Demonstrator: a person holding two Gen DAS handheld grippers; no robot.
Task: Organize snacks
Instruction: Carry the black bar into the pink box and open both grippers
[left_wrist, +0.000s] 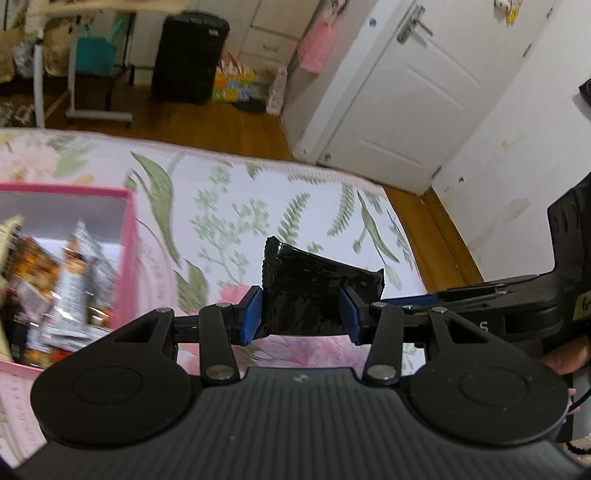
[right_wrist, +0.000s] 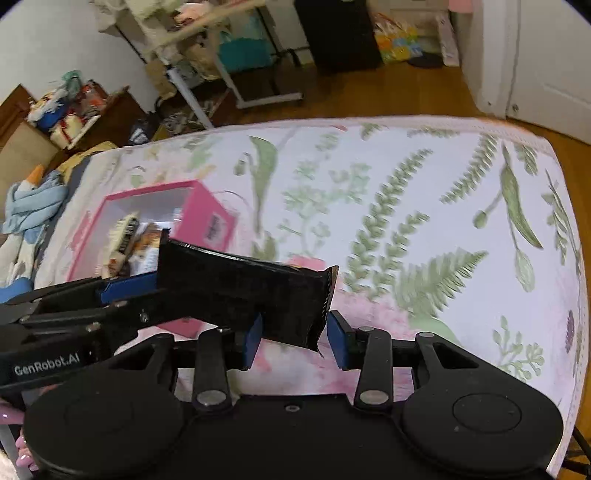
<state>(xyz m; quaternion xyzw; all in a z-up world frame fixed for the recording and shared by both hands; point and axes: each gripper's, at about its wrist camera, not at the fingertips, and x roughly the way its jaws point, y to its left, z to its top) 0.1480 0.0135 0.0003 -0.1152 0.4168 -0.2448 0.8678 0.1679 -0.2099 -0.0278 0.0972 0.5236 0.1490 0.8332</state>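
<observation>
A black snack packet (left_wrist: 310, 288) hangs above the floral bed sheet (left_wrist: 229, 192), held at both ends. In the left wrist view my left gripper (left_wrist: 301, 312) is shut on one end, its blue pads (left_wrist: 251, 314) pressing the wrapper. The right gripper (left_wrist: 410, 301) reaches in from the right to the other end. In the right wrist view the right gripper (right_wrist: 295, 339) is shut on the packet's (right_wrist: 236, 288) crimped end, and the left gripper (right_wrist: 127, 284) comes in from the left. A pink box (left_wrist: 127, 236) holding several snack packs stands on the bed to the left, also the pink box (right_wrist: 207, 210) in the right view.
The bed's far edge (left_wrist: 258, 158) drops to a wooden floor (left_wrist: 207, 118). Beyond stand a black suitcase (left_wrist: 188, 55), a white door (left_wrist: 424, 85) and a rolling desk frame (right_wrist: 236, 74). Blue cloth (right_wrist: 29, 203) lies at the bed's left end.
</observation>
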